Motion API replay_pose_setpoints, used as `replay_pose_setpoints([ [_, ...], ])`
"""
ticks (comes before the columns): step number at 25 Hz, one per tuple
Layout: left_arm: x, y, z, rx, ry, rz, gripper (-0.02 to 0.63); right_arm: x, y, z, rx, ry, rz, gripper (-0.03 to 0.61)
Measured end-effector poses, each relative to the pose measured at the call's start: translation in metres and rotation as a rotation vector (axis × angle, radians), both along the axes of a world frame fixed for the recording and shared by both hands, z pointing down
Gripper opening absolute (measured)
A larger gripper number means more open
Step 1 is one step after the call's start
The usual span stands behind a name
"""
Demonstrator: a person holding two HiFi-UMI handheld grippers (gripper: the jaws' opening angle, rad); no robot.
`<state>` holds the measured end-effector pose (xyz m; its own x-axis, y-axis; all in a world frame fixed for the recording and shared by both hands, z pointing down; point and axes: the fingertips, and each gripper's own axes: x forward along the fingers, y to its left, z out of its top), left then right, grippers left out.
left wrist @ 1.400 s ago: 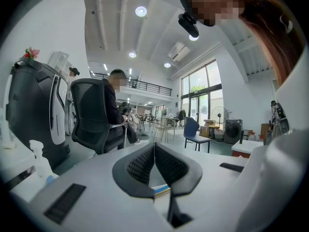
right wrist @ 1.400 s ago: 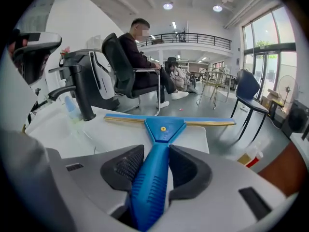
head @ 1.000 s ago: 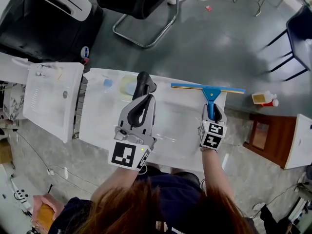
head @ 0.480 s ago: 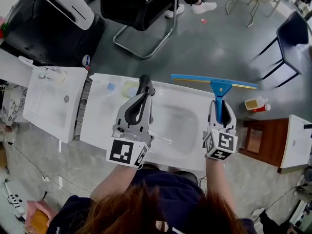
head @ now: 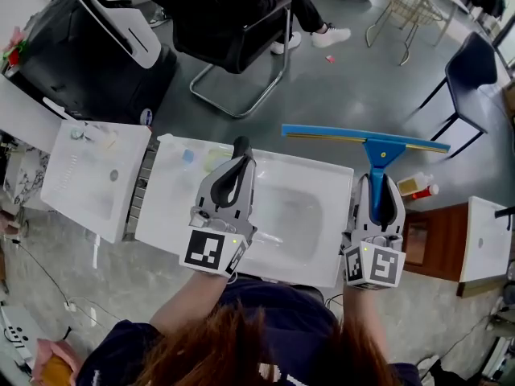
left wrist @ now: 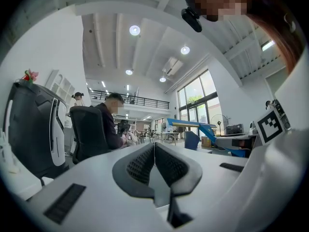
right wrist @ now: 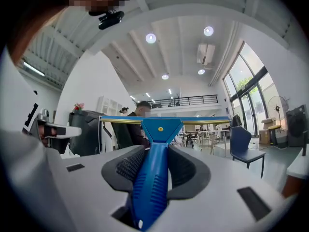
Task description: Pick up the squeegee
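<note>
Here, squeegee (head: 366, 145) by white sink (head: 336, 211), chair (head: 241, 22) beyond, bottle (head: 418, 186) rightward.

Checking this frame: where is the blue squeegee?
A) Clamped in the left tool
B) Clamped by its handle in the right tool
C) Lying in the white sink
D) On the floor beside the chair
B: in the right gripper view the right tool presses its pads on the handle of the squeegee; the left tool is shut on nothing.
</note>
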<state>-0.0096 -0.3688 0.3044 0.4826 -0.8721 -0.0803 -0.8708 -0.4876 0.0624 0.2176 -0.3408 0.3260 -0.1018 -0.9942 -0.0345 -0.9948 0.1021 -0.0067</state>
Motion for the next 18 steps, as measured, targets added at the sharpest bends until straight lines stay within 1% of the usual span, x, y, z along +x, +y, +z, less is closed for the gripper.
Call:
replay_pose_setpoints([
  [4,-0.001,0.007,-0.004,0.012,-0.002,0.007,0.021,-0.004,0.012,-0.013,0.035,0.000,-0.001,0.160],
  [12,0.000,0.012,-0.006,0.017,0.010,0.008,0.021,-0.002,0.023,-0.024,0.047,0.013,0.008,0.160],
  [18,-0.003,0.010,-0.006,0.013,0.017,0.011,0.021,-0.007,0.021,-0.031,0.056,0.016,0.005,0.160],
])
